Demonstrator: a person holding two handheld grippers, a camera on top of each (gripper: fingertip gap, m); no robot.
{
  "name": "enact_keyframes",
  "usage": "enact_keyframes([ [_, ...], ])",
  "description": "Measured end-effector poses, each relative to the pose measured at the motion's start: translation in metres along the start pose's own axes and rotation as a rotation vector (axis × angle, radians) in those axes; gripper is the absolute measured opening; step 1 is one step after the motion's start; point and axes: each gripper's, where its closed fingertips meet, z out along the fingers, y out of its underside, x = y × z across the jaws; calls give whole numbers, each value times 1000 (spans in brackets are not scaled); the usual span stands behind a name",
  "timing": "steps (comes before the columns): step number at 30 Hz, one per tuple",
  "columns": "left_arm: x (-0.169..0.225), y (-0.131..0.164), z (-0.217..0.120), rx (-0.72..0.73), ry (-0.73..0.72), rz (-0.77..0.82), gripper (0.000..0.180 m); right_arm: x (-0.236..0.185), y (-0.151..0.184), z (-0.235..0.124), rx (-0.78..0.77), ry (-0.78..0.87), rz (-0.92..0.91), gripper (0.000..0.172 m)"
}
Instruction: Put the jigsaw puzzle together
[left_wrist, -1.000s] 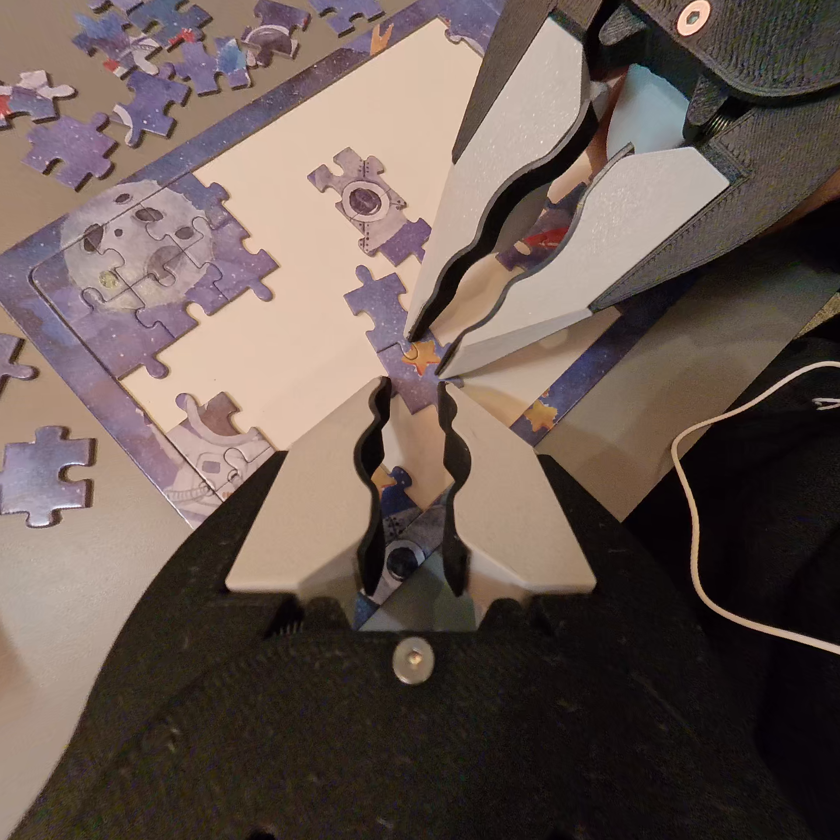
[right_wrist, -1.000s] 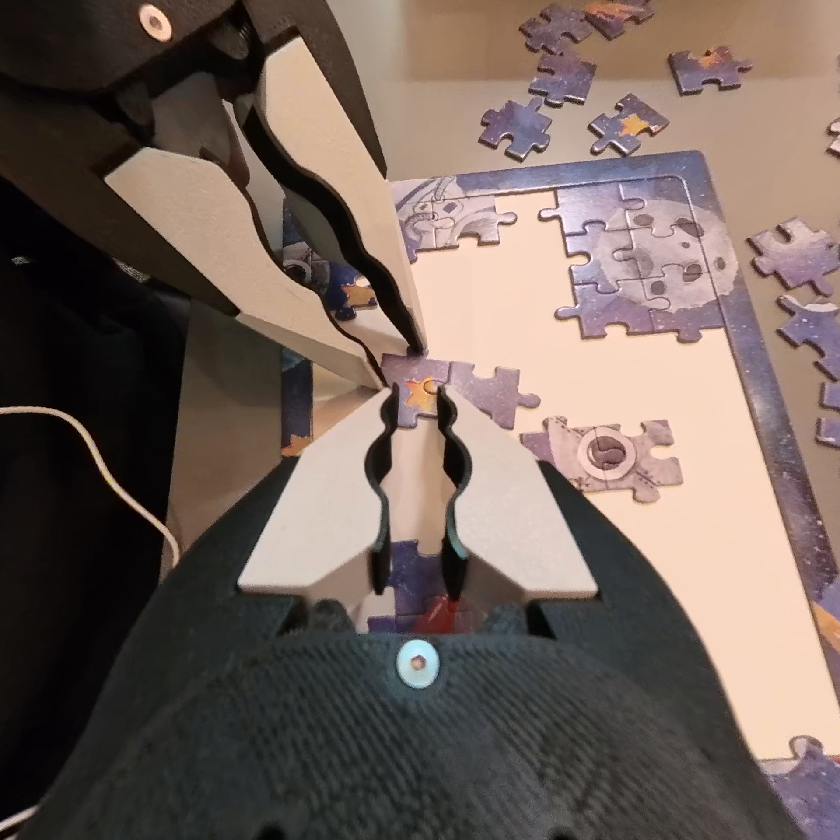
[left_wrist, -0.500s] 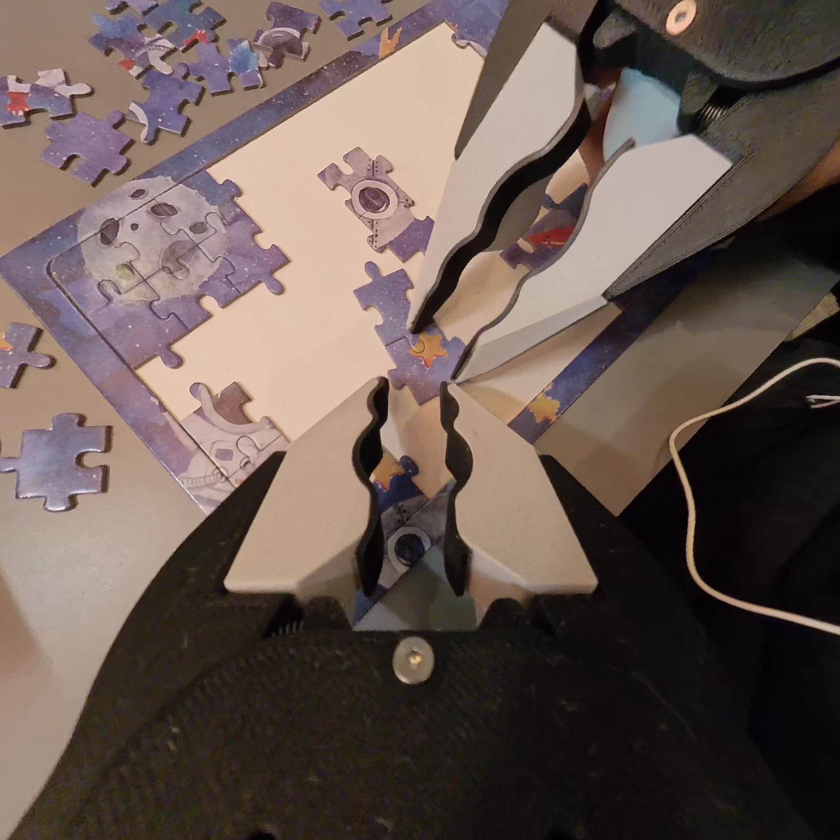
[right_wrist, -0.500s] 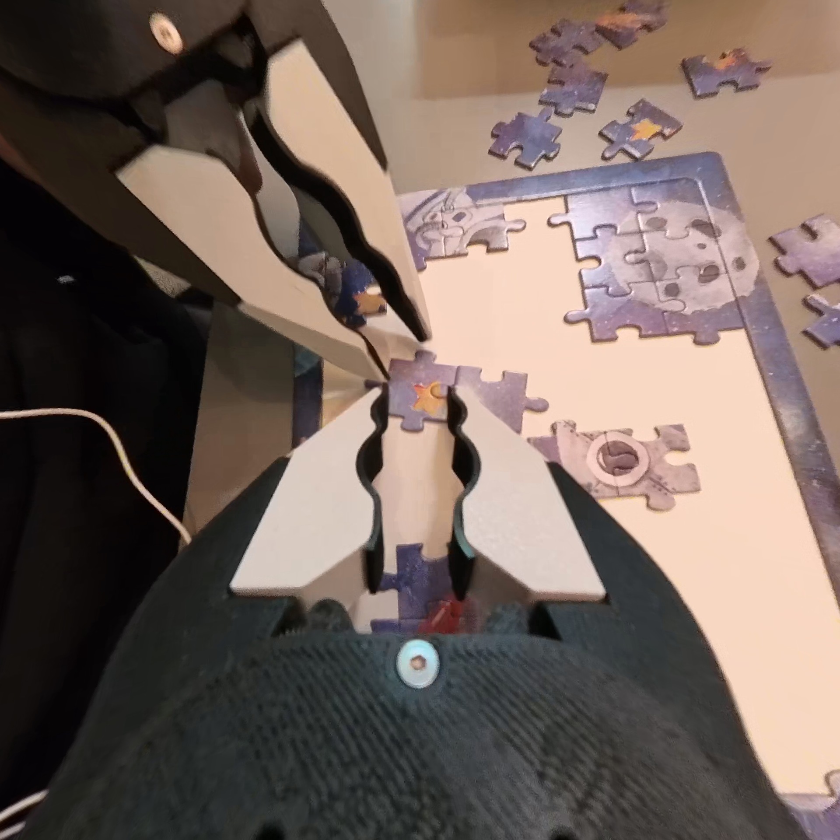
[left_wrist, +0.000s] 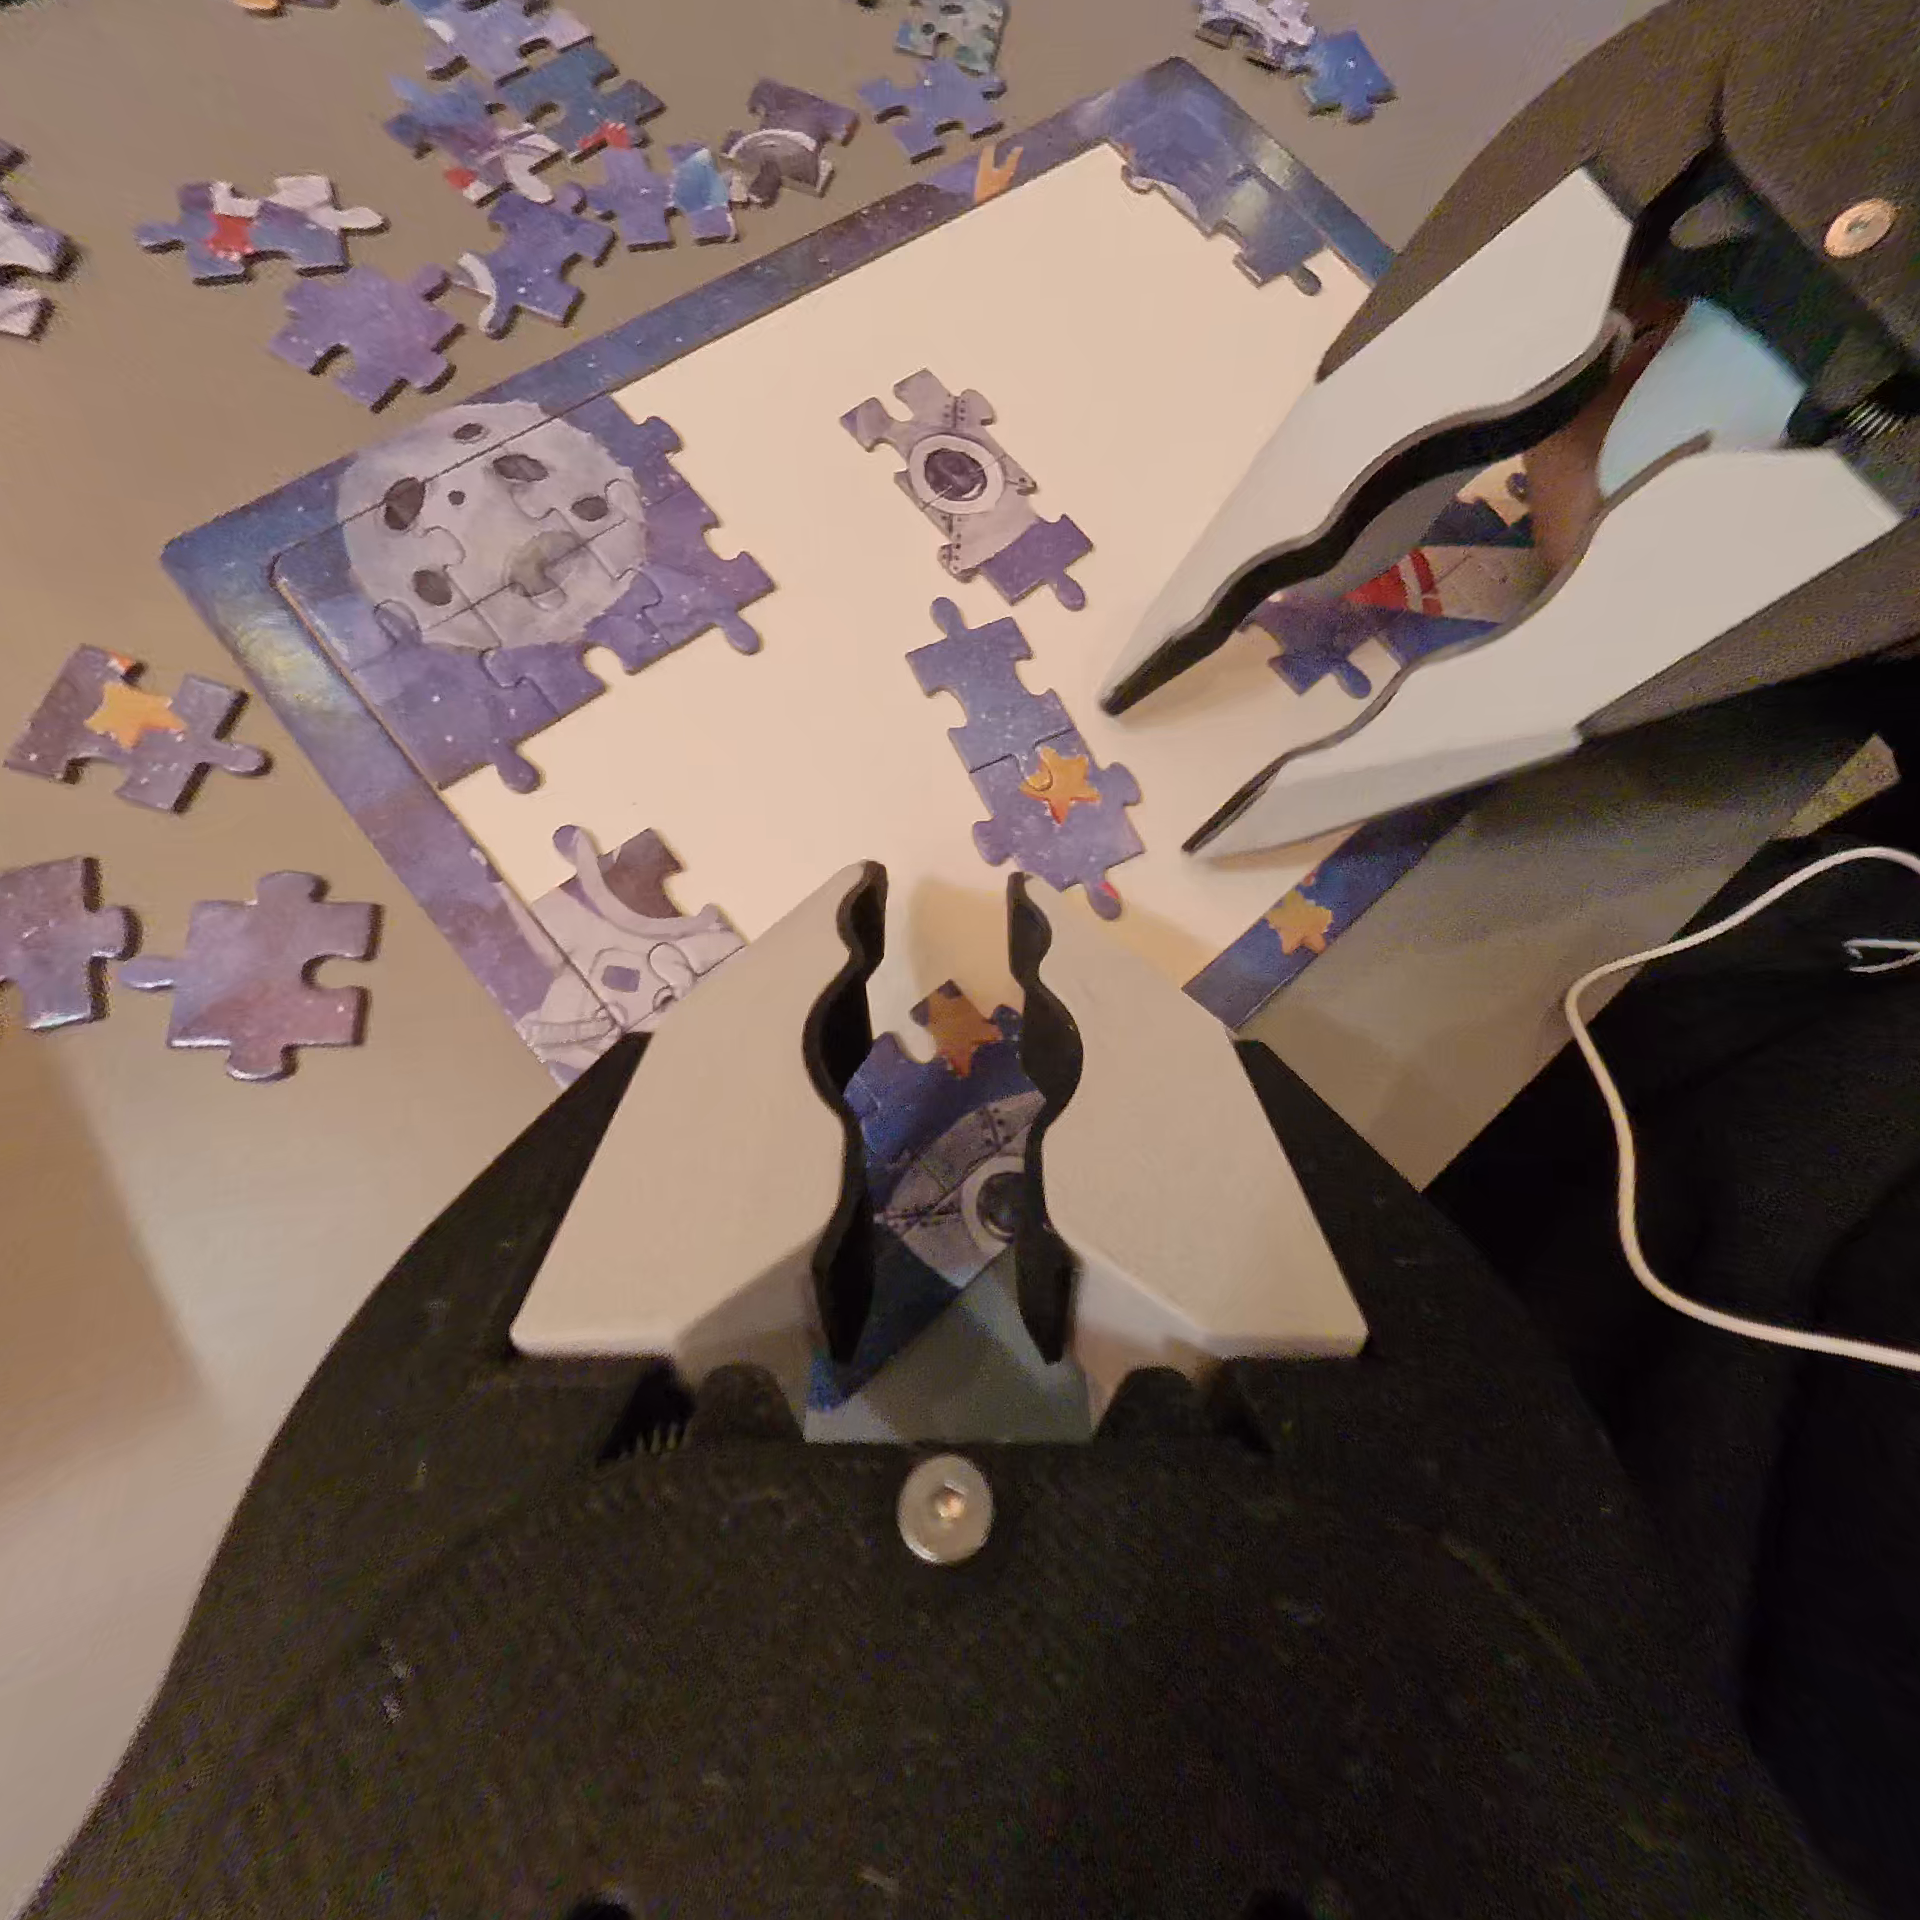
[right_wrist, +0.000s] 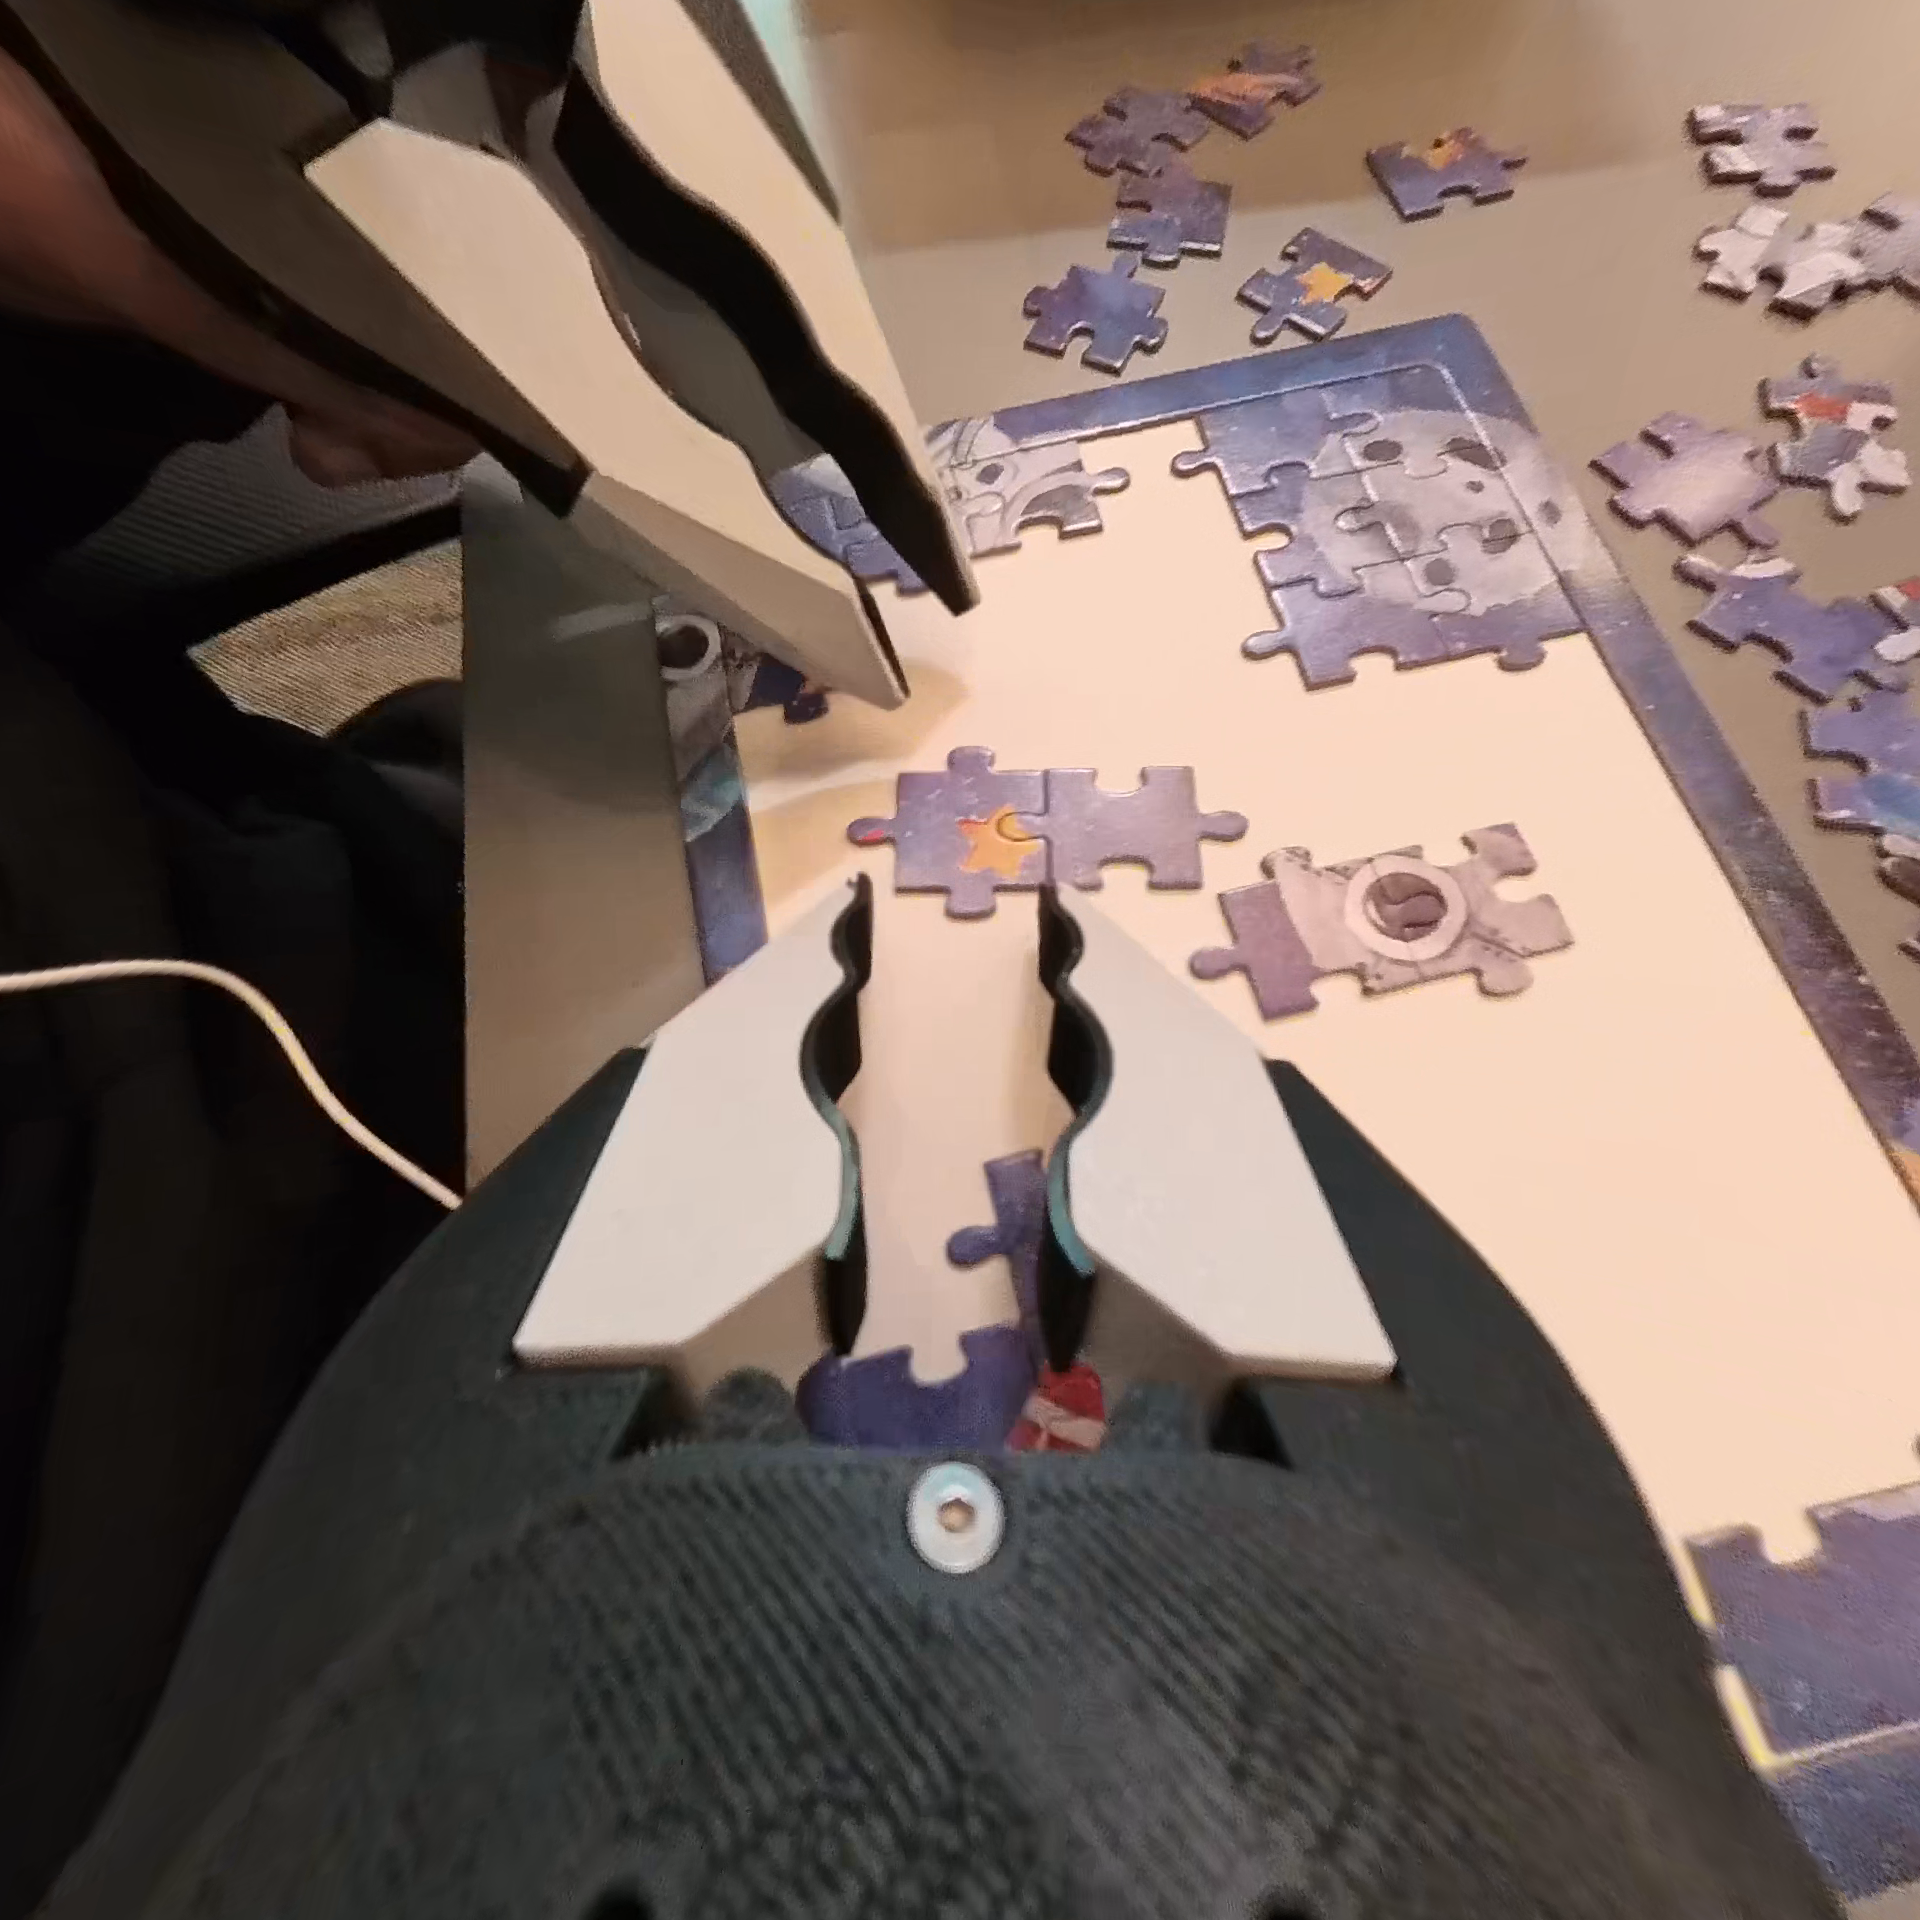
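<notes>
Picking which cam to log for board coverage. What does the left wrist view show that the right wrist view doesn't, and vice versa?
Left wrist view only: the star on the tray's near border, and a loose star piece on the table left of the tray.

Right wrist view only: a fitted block of pieces at the tray's lower right corner.

Both: the joined pair with the orange star, the porthole pieces, the moon cluster, the white cord, and both grippers, left and right, jaws apart and holding nothing.
</notes>
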Motion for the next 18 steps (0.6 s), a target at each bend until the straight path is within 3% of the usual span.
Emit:
enact_keyframes([
  [8,18,5,15,-54,33,62,32,6,4,6,-48,57,-49,37],
  [18,32,5,16,-67,81,85,32,22,6,0,-44,124,-52,27],
])
